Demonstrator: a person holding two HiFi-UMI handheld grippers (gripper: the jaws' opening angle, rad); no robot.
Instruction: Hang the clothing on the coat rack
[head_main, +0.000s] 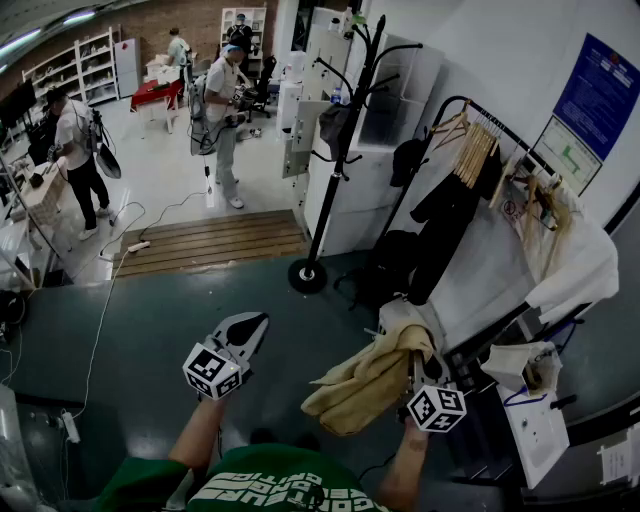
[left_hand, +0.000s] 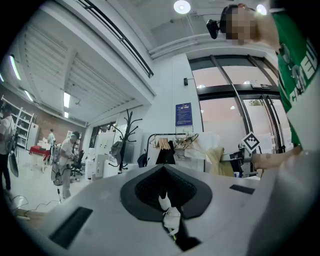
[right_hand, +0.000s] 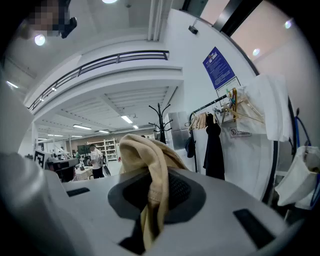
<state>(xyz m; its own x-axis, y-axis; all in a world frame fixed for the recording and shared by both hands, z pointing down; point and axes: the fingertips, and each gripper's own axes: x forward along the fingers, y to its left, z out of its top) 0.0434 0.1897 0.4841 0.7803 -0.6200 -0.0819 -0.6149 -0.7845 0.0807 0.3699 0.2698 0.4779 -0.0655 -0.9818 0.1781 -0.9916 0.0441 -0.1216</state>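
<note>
Our green shirt (head_main: 270, 487) fills the bottom edge, and we stretch both forearms forward with a gripper in each hand.
The left gripper (head_main: 250, 326) (left_hand: 165, 201) sits at lower centre, held about level, its jaws pressed together. The right gripper (head_main: 413, 366) (right_hand: 150, 201), at lower right and tipped slightly down, has its jaws clamped on the tan clothing (head_main: 362, 385) (right_hand: 146, 154), which bunches over them and droops toward frame left. The black coat rack (head_main: 341, 150) stands at upper centre, well apart from the clothing, with a hanger rail (head_main: 497, 122) to its right.
</note>
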